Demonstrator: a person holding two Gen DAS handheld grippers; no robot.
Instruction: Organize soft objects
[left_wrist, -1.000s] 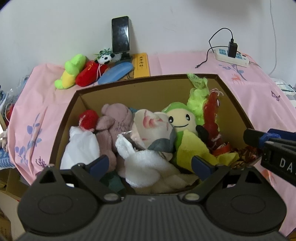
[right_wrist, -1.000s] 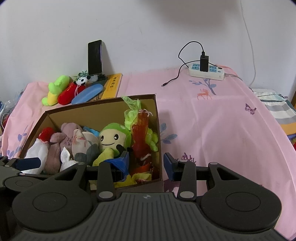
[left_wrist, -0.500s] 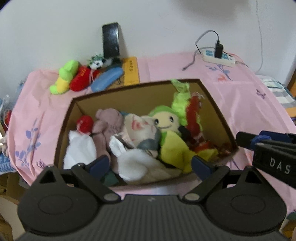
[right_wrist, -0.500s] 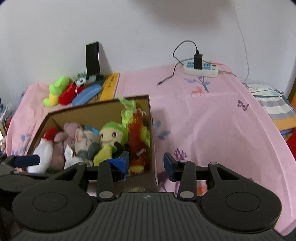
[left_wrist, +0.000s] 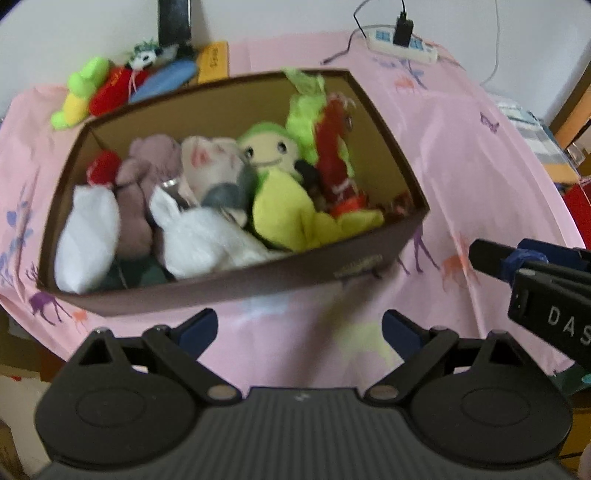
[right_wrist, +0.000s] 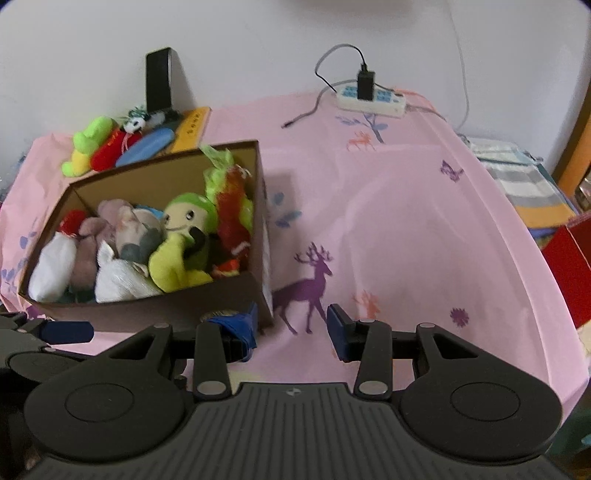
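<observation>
A brown cardboard box (left_wrist: 236, 284) (right_wrist: 162, 310) stands on the pink cloth, packed with several plush toys: a green-capped yellow doll (left_wrist: 271, 147) (right_wrist: 184, 218), white plush (left_wrist: 207, 236), a mauve bear (left_wrist: 147, 166), a red and green one (left_wrist: 332, 155). My left gripper (left_wrist: 299, 332) hangs open over bare cloth, short of the box's near wall, holding nothing. My right gripper (right_wrist: 291, 325) sits by the box's near right corner, its jaws opening with nothing between them. Its side shows in the left wrist view (left_wrist: 532, 273).
More plush toys (right_wrist: 107, 147) (left_wrist: 107, 85) lie behind the box near a black phone (right_wrist: 159, 79) and a yellow box (right_wrist: 192, 123). A power strip (right_wrist: 371, 98) with cable rests at the back. Right of the box lies pink cloth (right_wrist: 406, 221), then the table's edge.
Both grippers have drawn back from the box, so it sits farther up in both views. The left gripper's fingers, earlier over the toys, now hang over the cloth. The toys stay put.
</observation>
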